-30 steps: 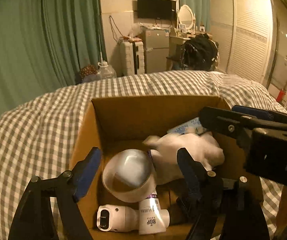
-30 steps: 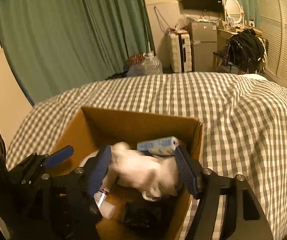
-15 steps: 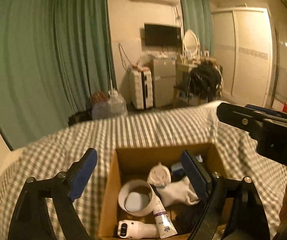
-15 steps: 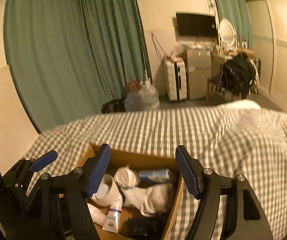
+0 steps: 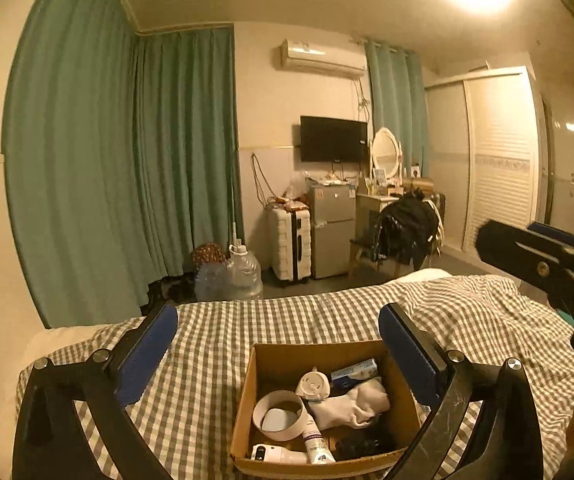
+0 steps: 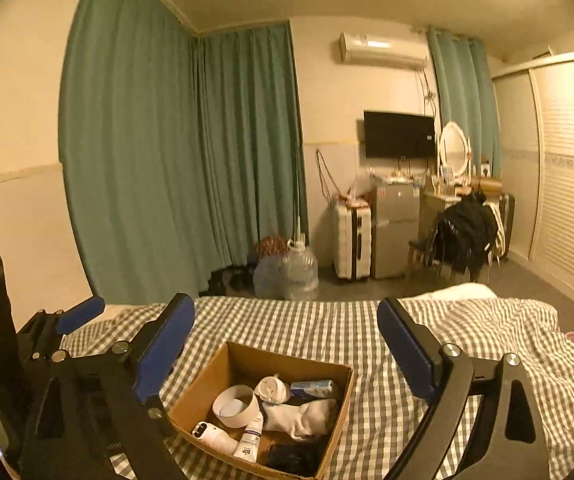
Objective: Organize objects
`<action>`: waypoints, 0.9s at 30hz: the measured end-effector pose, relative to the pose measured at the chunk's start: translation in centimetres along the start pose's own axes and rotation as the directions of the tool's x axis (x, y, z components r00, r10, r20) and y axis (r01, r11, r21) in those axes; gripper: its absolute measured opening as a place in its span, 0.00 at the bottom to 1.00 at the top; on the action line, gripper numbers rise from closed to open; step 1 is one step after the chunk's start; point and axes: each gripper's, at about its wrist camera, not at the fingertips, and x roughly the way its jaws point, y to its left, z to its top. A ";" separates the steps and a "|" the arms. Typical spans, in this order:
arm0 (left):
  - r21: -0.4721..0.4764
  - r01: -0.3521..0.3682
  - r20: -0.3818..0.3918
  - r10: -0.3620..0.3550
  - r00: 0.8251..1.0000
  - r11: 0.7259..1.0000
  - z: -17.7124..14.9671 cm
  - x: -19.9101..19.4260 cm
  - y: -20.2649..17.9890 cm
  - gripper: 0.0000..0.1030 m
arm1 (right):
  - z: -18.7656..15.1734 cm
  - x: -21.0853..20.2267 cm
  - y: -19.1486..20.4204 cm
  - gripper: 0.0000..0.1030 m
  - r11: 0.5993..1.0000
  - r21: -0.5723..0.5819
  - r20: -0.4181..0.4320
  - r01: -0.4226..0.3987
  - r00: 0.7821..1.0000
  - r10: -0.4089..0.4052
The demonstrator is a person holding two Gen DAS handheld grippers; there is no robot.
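An open cardboard box [image 5: 247, 392] [image 6: 199, 384] sits on a checked bed. In it lie white socks [image 5: 351, 402] [image 6: 299, 416], a white tape roll [image 5: 280, 420] [image 6: 236, 405], a white round cup lid [image 5: 313, 385], a tube [image 5: 317, 444] [image 6: 250, 440], a white handheld device [image 5: 279, 454] [image 6: 213, 434], a blue pack [image 5: 355, 370] [image 6: 311, 386] and a dark item [image 5: 361, 446]. My left gripper [image 5: 277, 344] is open and empty, above and behind the box. My right gripper [image 6: 287, 340] is open and empty, also raised behind the box.
The checked bedspread [image 5: 207, 360] [image 6: 427, 340] surrounds the box. Beyond the bed stand green curtains [image 5: 127, 180], water jugs [image 5: 243, 274], a white suitcase [image 5: 289, 240], a small fridge [image 5: 333, 232], a chair with dark clothes [image 5: 405, 228] and a wardrobe [image 5: 499, 160].
Both grippers have pulled up and back from inside the box. The white socks left the right gripper's jaws and now lie in the box. The room has come into view.
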 end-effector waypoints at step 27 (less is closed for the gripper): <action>0.003 -0.112 -0.136 0.111 0.984 0.994 -8.6 -0.8 0.8 1.00 | -12.0 0.5 -1.8 0.98 0.988 0.004 -0.047 0.151 0.987 -0.151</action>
